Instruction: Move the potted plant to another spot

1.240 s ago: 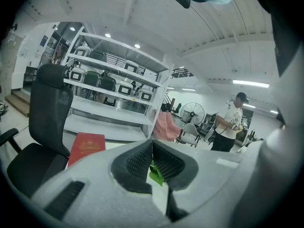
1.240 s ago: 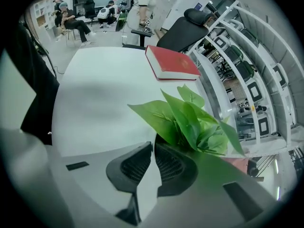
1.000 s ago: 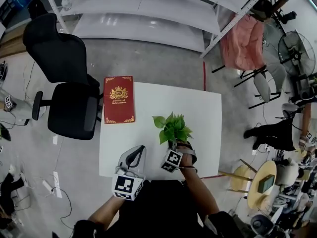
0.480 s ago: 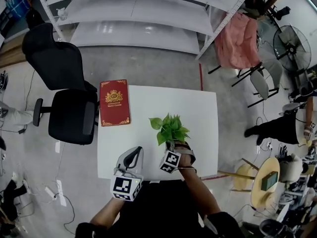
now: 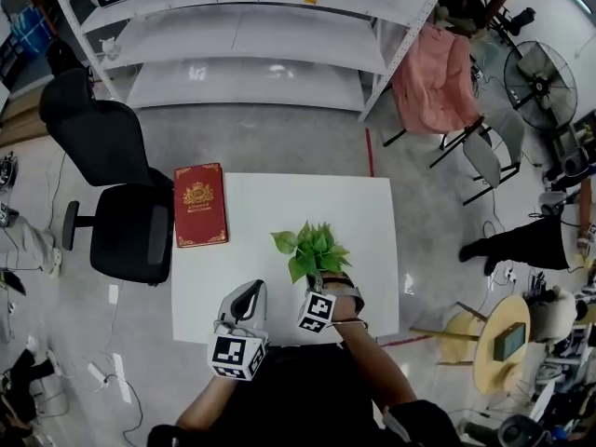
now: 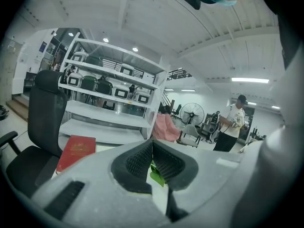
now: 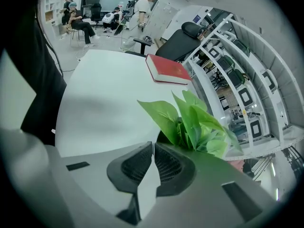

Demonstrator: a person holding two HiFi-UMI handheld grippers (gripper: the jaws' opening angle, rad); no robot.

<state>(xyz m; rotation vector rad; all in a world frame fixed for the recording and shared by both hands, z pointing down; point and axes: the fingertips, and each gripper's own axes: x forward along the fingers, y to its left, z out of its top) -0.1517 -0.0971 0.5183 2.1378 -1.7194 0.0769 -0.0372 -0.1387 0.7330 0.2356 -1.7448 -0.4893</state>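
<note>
Right gripper view: right gripper (image 7: 152, 147) pinches the potted plant (image 7: 190, 120) at its rim; left gripper (image 6: 152, 146) closed, empty

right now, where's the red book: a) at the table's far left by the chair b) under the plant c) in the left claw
a: the red book lies flat at the far left edge of the white table, beside the black chair, apart from the potted plant.
</note>
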